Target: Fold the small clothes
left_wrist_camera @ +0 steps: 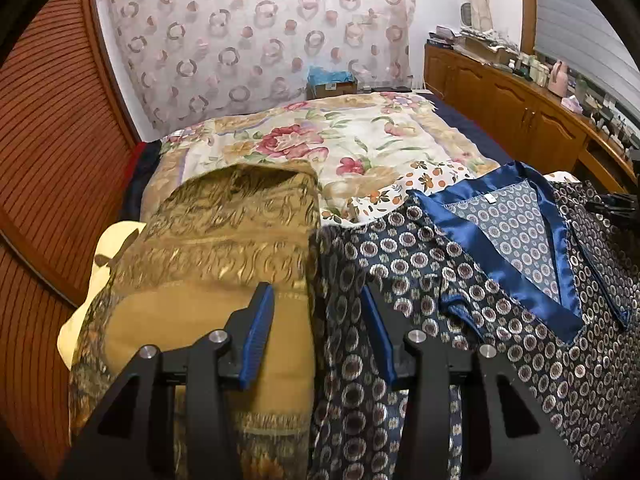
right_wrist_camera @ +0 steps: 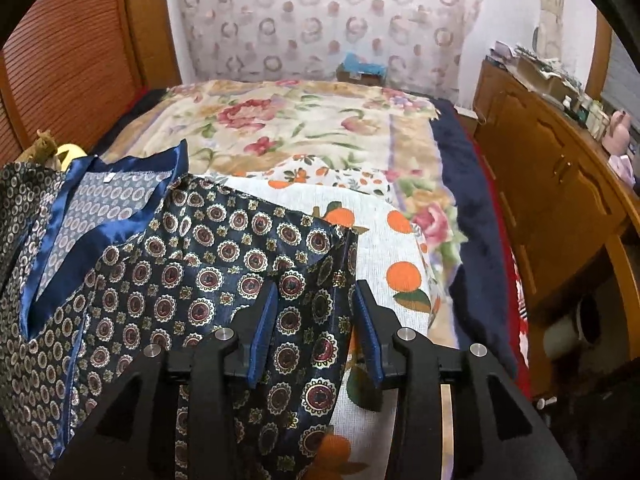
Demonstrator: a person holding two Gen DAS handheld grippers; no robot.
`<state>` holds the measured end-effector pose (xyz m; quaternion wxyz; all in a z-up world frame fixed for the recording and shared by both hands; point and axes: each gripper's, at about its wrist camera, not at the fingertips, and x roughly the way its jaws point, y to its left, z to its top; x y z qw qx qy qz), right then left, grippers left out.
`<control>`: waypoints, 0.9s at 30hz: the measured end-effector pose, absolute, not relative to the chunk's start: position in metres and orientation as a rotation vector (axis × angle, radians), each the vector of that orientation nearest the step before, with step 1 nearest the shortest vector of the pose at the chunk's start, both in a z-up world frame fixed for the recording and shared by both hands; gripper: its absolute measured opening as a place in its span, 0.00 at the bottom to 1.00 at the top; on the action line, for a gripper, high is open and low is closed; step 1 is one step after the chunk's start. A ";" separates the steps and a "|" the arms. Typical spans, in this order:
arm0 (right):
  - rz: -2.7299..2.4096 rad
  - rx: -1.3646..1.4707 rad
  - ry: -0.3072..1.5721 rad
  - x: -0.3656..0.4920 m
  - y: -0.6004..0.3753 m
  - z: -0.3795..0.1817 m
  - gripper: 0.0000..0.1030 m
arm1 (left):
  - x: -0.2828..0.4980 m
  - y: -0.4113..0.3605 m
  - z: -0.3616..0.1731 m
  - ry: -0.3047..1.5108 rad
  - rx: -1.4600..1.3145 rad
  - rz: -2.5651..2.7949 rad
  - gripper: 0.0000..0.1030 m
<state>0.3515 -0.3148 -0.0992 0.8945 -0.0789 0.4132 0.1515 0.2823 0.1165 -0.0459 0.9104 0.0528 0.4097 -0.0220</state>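
A navy top with round medallion print and a shiny blue V-neck band (left_wrist_camera: 520, 264) lies spread on the bed; it also shows in the right wrist view (right_wrist_camera: 192, 264). My left gripper (left_wrist_camera: 318, 296) is open, straddling the top's left edge where it meets a gold brocade cushion (left_wrist_camera: 224, 248). My right gripper (right_wrist_camera: 316, 292) is open, with the top's right side edge between its blue pads (right_wrist_camera: 264, 332). The top's lower part is hidden under both grippers.
Under the top lie a white orange-print cloth (right_wrist_camera: 392, 248) and a floral bedspread (left_wrist_camera: 320, 136). A wooden cabinet (right_wrist_camera: 552, 184) with clutter runs along the right. A slatted wooden door (left_wrist_camera: 44, 128) stands left. A cardboard box (left_wrist_camera: 332, 86) sits behind the bed.
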 end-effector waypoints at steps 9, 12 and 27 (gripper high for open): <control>0.314 -0.167 0.855 0.351 -0.314 -0.099 0.37 | 0.296 0.109 -0.045 0.861 0.168 -0.076 0.25; 0.317 -0.165 0.856 0.352 -0.315 -0.099 0.32 | 0.300 0.108 -0.051 0.884 0.196 -0.078 0.13; 0.252 -0.198 0.662 0.309 -0.308 -0.041 0.00 | 0.209 0.089 0.007 0.694 0.117 -0.195 0.00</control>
